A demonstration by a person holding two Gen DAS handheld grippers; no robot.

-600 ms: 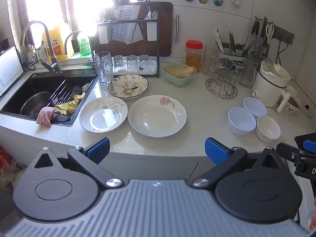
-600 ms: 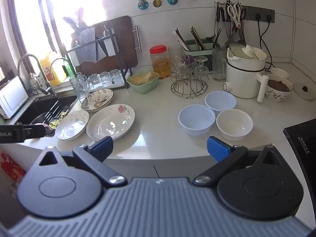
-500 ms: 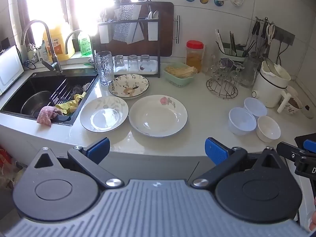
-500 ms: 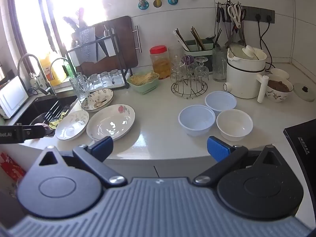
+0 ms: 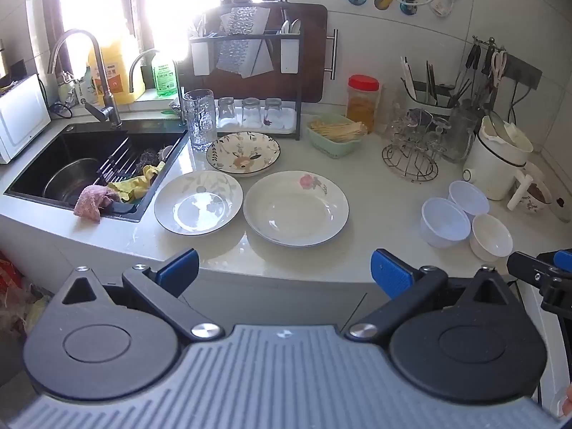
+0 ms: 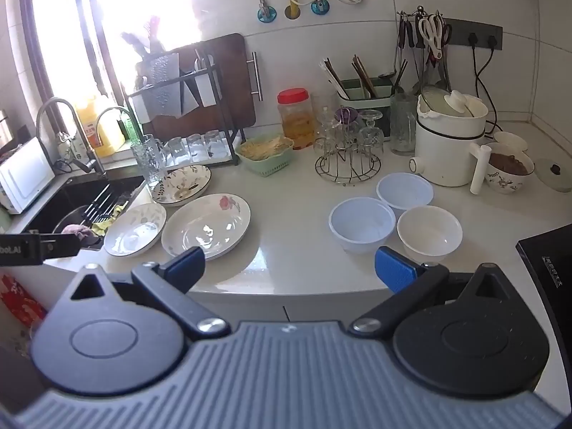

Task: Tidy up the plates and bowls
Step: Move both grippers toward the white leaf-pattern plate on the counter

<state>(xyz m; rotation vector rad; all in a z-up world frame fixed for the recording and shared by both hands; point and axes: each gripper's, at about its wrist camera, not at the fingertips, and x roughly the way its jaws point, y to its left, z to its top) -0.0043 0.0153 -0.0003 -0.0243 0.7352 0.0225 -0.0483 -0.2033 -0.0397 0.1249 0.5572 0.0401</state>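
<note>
Three plates lie on the white counter: a large white plate with a pink flower (image 5: 296, 208) (image 6: 206, 226), a smaller white plate (image 5: 198, 201) (image 6: 136, 228) to its left by the sink, and a leaf-patterned plate (image 5: 243, 153) (image 6: 181, 185) behind them. To the right stand two pale blue bowls (image 5: 444, 222) (image 5: 468, 196) (image 6: 361, 223) (image 6: 405, 190) and a white bowl (image 5: 491, 237) (image 6: 429, 232). My left gripper (image 5: 284, 270) hangs open in front of the counter edge, below the flowered plate. My right gripper (image 6: 289, 268) is open too, short of the bowls. Neither holds anything.
A black sink (image 5: 89, 164) with a steel pot and cloths sits at the left. Behind the plates are a tall glass (image 5: 199, 119), a dish rack (image 5: 246, 71), a green basket (image 5: 336, 136), a jar (image 5: 361, 102), a wire glass stand (image 5: 411, 153) and a white cooker (image 5: 498, 157). A black hob (image 6: 550, 261) lies at the right.
The left wrist view has crept slightly toward the counter, so the plates sit a little nearer. The right gripper's view is the same. Both grippers stay open.
</note>
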